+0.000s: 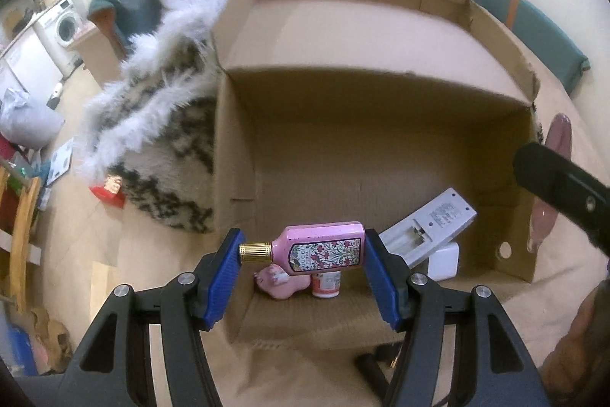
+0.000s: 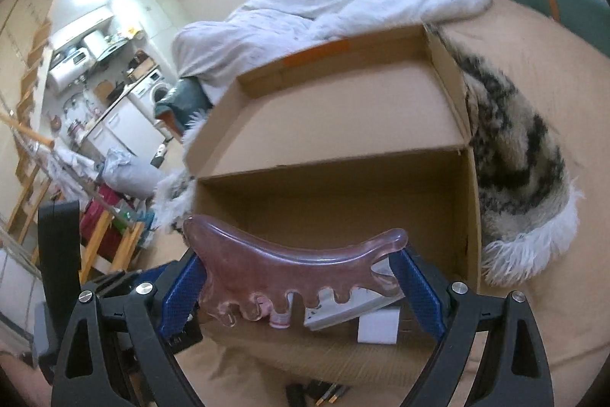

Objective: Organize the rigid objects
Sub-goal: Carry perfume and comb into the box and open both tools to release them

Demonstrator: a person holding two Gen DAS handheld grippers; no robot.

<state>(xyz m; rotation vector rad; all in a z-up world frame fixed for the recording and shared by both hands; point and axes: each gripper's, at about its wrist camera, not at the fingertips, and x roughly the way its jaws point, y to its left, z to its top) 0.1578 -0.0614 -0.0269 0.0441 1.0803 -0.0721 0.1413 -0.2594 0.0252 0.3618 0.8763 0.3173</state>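
Observation:
My left gripper (image 1: 303, 250) is shut on a pink perfume bottle (image 1: 324, 248) with a gold cap, held crosswise above the near end of an open cardboard box (image 1: 381, 140). Inside the box lie a white battery charger (image 1: 431, 227), a white cube (image 1: 444, 260), a pink figurine (image 1: 278, 283) and a small red-and-white jar (image 1: 326, 285). My right gripper (image 2: 301, 277) is shut on a translucent pink comb-shaped massage tool (image 2: 289, 269), held over the near edge of the box (image 2: 343, 193). That tool (image 1: 558, 140) and the right gripper's finger (image 1: 564, 189) show at the right of the left wrist view.
The box sits on a bed with a beige sheet (image 1: 553, 102). A furry black-and-white blanket (image 1: 160, 124) lies to one side of it and a white duvet (image 2: 324, 2) lies behind. A teal cushion (image 1: 526, 25) is at the far right. A cluttered kitchen with a washing machine (image 2: 156, 94) lies beyond.

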